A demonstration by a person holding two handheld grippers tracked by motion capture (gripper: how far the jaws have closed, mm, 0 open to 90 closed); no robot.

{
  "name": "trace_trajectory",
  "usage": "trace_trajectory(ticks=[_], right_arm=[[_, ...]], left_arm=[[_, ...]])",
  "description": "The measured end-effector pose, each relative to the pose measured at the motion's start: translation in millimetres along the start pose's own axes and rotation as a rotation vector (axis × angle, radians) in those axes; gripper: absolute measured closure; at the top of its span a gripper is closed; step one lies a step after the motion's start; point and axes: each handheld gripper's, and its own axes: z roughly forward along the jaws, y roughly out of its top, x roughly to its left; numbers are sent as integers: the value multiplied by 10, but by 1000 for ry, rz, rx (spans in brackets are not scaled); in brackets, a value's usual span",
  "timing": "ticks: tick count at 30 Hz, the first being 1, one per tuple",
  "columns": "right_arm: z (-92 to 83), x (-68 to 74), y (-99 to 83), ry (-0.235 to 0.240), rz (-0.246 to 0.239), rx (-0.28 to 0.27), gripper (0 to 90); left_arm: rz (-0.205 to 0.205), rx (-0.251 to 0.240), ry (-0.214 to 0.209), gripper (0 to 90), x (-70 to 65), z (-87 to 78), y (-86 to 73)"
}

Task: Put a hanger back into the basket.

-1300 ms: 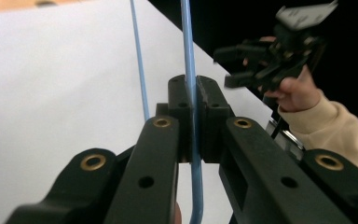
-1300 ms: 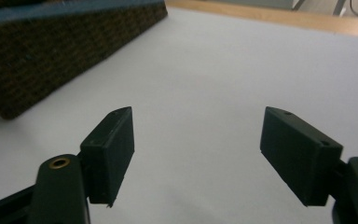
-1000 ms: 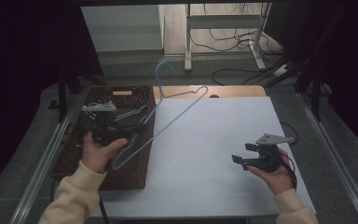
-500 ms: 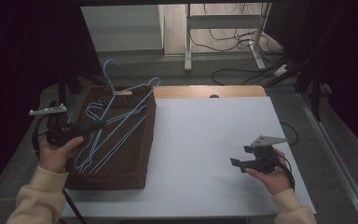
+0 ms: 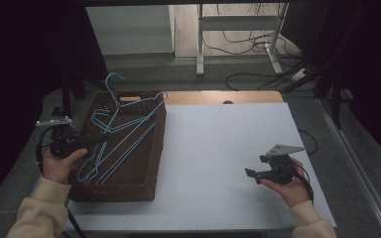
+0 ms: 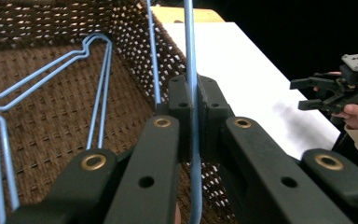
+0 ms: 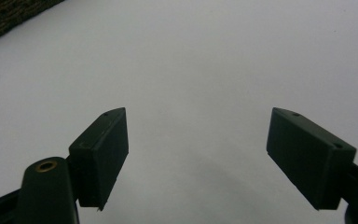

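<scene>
A blue wire hanger (image 6: 189, 37) runs straight up between the jaws of my left gripper (image 6: 192, 91), which is shut on its wire. In the high view that left gripper (image 5: 96, 139) reaches over the left rim of a dark wicker basket (image 5: 129, 191), and the held hanger lies slanted across the basket among several other blue hangers (image 5: 124, 144). One hook (image 5: 111, 79) sticks up past the basket's far rim. My right gripper (image 5: 256, 167) hovers low over the white table (image 5: 218, 148) at the front right. Its jaws are wide open with nothing between them, and the right gripper (image 7: 196, 154) has bare white surface under it.
The basket stands at the table's left edge. A strip of wooden tabletop (image 5: 218, 96) shows behind the white sheet. Beyond the table are a metal stand (image 5: 238, 29) and loose cables (image 5: 248, 74) on the floor.
My left gripper has carried the blue hanger leftward and down, from over the white table to the basket, where it now lies among the others. The right hand has stayed put.
</scene>
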Motion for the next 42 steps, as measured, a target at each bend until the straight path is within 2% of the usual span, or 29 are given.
trace_trajectory(ticks=[9, 15, 20, 25, 29, 30, 32, 36, 37, 39, 42], right_arm=[[6, -4, -4, -3, 0, 7, 211], [13, 0, -3, -5, -5, 10, 211], [24, 4, -4, -7, -8, 16, 212], [36, 7, -8, -8, -10, 27, 212], [32, 4, -9, -9, -10, 29, 212], [32, 3, -10, -9, -10, 29, 212], [31, 3, -11, -10, -12, 30, 212], [30, 5, -10, -14, -16, 34, 212], [32, 7, -8, -13, -17, 34, 212], [35, 11, -6, -14, -20, 34, 212], [34, 18, -4, -14, -24, 33, 212]], left_arm=[[-10, -30, 14, 861, 54, -135, -3], [-19, -21, 34, 861, 129, -170, -24], [-35, 7, 50, 861, 220, -72, -41], [-32, 68, 23, 861, 277, 117, -44], [-63, 105, 20, 860, 350, 255, -83], [-69, 119, 30, 860, 378, 282, -98], [-71, 148, 84, 859, 429, 322, -124], [-83, 200, 261, 829, 510, 349, -143], [-82, 203, 282, 763, 514, 354, -145], [-57, 199, 318, 697, 498, 358, -148], [-16, 158, 369, 520, 424, 334, -122]])
